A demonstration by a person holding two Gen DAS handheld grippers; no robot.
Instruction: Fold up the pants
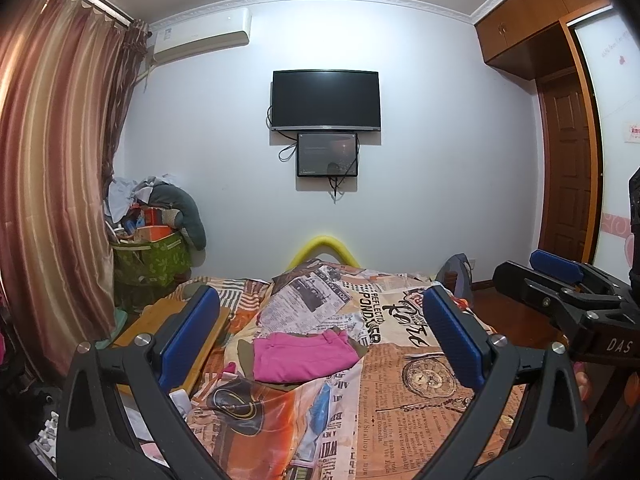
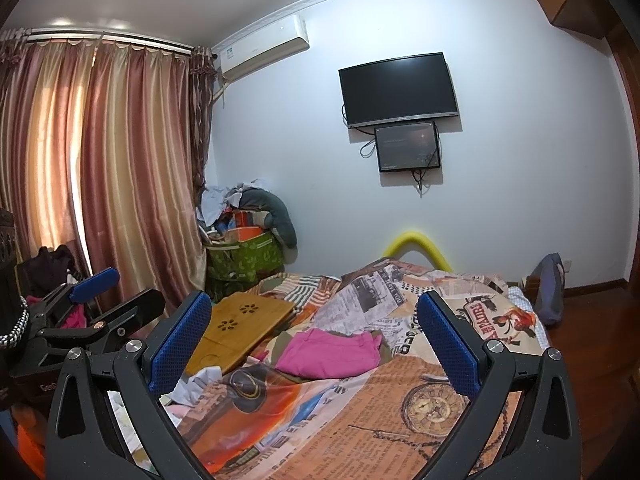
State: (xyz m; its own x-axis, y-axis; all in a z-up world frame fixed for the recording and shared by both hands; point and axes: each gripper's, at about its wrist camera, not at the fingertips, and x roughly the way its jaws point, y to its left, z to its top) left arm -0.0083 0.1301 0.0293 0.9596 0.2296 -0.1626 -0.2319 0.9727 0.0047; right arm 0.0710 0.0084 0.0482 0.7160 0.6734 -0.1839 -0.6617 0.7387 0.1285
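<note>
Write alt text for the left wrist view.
Folded pink pants lie on a newspaper-print bedspread, framed by the open, empty left gripper. The right gripper hangs open at the right edge; a dark TV hangs on the far wall.

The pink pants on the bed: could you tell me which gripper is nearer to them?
Left, marginally. The pink pants lie ahead between the left gripper fingers; the right gripper hovers open alongside, similarly short of them.

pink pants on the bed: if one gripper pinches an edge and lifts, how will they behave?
The pink pants look like soft cloth lying in loose folded layers, so they would probably droop and unfold when lifted by one edge. They seem light. Pushed, they would likely bunch rather than slide, since the printed bedspread beneath is itself rumpled fabric.
</note>
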